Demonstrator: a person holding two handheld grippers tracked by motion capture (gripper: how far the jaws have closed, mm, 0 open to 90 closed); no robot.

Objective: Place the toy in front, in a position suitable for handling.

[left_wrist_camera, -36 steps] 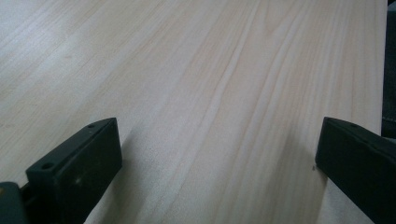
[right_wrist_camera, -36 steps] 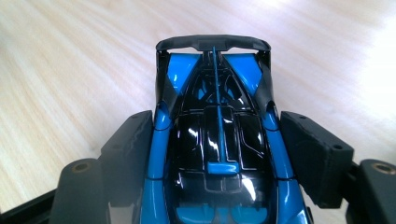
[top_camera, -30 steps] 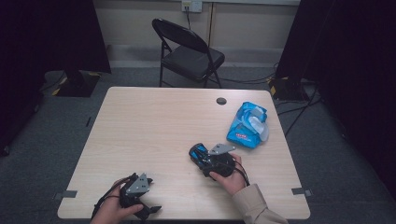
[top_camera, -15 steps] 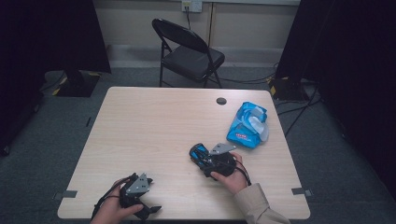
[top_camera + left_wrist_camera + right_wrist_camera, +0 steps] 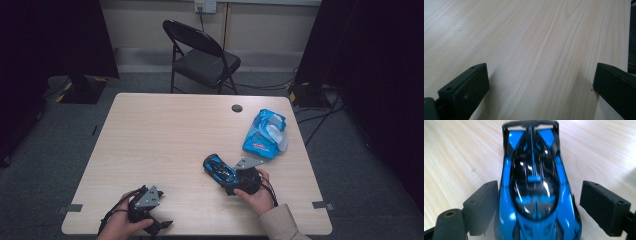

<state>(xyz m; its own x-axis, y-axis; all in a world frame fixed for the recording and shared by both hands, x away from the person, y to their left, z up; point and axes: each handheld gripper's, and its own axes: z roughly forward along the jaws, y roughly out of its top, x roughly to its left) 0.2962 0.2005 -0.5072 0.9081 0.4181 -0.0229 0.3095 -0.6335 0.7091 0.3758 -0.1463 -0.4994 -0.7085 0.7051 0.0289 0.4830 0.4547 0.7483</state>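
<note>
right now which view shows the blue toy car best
The right gripper view: the blue toy car lies close up between the right gripper jaws, which have just been opening. The high view shows it small on the table. The left gripper view shows bare tabletop.

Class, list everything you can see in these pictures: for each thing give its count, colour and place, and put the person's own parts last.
Toy car: one, blue and black, on the table between the right gripper's jaws.
Wipes pack: one, blue and white, right side of the table.
Table: one, light wood, centre.
Table's hole cap: one, dark, near the far edge.
Folding chair: one, black, behind the table.
Left gripper: one, black, near edge, jaws wide apart over bare wood.
Right gripper: one, black, jaws just been opening, car between them, right pad clear of it.
</note>
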